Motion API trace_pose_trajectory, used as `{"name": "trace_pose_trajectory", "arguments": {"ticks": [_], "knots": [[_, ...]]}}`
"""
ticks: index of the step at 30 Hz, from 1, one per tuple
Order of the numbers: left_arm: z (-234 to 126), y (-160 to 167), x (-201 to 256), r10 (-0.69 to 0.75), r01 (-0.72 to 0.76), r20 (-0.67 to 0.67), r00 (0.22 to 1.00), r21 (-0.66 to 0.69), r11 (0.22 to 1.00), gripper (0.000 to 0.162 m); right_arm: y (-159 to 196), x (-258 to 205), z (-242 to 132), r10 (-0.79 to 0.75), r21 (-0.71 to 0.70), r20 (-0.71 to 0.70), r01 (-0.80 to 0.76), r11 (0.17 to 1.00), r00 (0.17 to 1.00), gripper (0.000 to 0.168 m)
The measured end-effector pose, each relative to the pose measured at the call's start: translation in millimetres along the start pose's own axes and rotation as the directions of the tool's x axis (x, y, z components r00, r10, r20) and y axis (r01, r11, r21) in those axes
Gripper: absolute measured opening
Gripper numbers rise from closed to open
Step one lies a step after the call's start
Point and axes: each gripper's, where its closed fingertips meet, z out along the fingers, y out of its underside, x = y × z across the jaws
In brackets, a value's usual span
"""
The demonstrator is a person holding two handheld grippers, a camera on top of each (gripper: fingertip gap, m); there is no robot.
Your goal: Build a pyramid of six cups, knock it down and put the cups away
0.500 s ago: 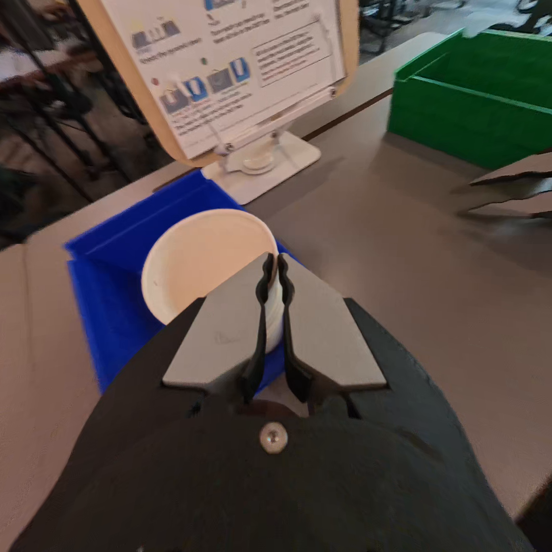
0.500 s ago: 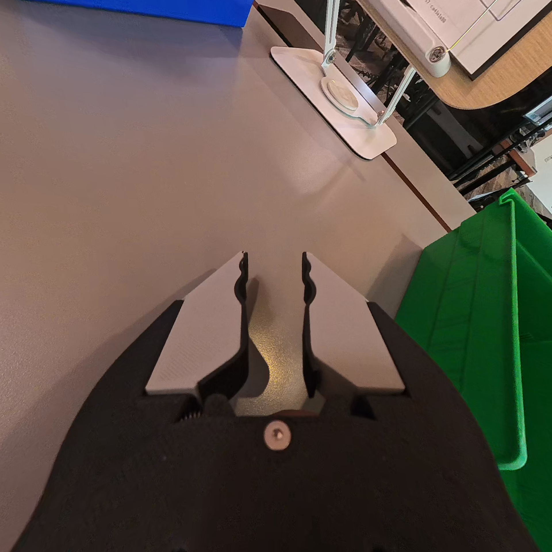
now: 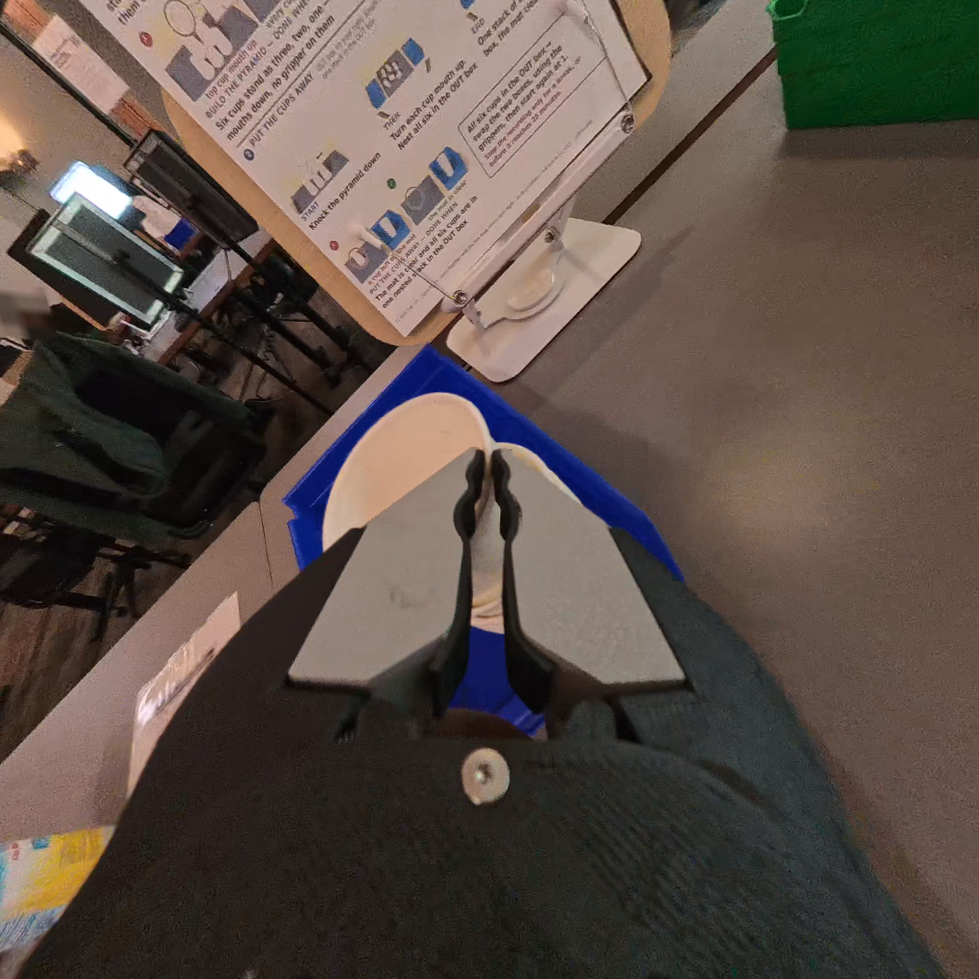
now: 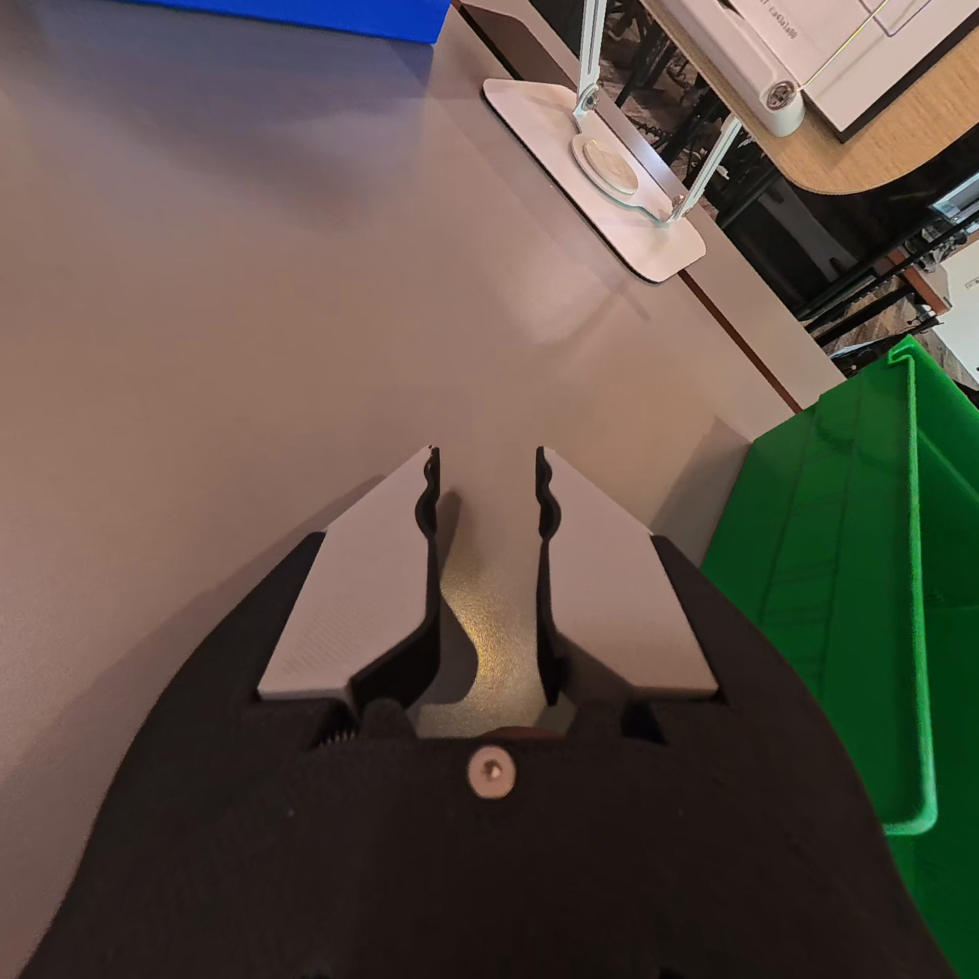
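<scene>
My left gripper is shut on the rim of a white cup, pinching its wall between the fingers. The cup is mouth up over the blue box, and the rim is bent at the pinch. Whether other cups nest under it is hidden by the fingers. My right gripper is open and empty, low over the bare grey table, beside the green box. No cups show in the right wrist view.
An instruction board on a white stand is behind the blue box; its base also shows in the right wrist view. The green box is at the far right. Papers lie at the table's left edge. Spacing between my two grippers at the tips: around 35 centimeters.
The left gripper has tilted and risen with the cup, so the view has rolled and the cup's mouth looks narrower. The right gripper has not moved.
</scene>
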Motion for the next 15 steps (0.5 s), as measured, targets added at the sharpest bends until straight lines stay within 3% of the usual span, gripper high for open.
{"name": "trace_pose_trajectory", "arguments": {"ticks": [3, 6, 11, 15], "knots": [[-1, -6, 3, -0.029, 0.03, -0.025, 0.999, 0.028, 0.999, 0.001, -1, 2, -1, 0.012, 0.007, 0.0, -0.012, 1.0, 1.0, 0.033], [-6, -10, -12, 0.006, -0.009, 0.07, 0.998, 0.047, 0.999, 0.001, -1, 1, -1, 0.005, 0.007, 0.0, -0.005, 1.0, 1.0, 0.033], [-38, -44, -34, -0.009, -0.032, 0.211, 0.977, 0.189, 0.982, 0.001, 0, 1, 0, 0.004, 0.003, -0.001, -0.004, 1.0, 1.0, 0.034], [-55, -72, -19, -0.028, -0.017, 0.159, 0.987, 0.27, 0.963, 0.001, -4, 2, -1, 0.037, 0.023, 0.002, -0.037, 0.999, 0.999, 0.035]]}}
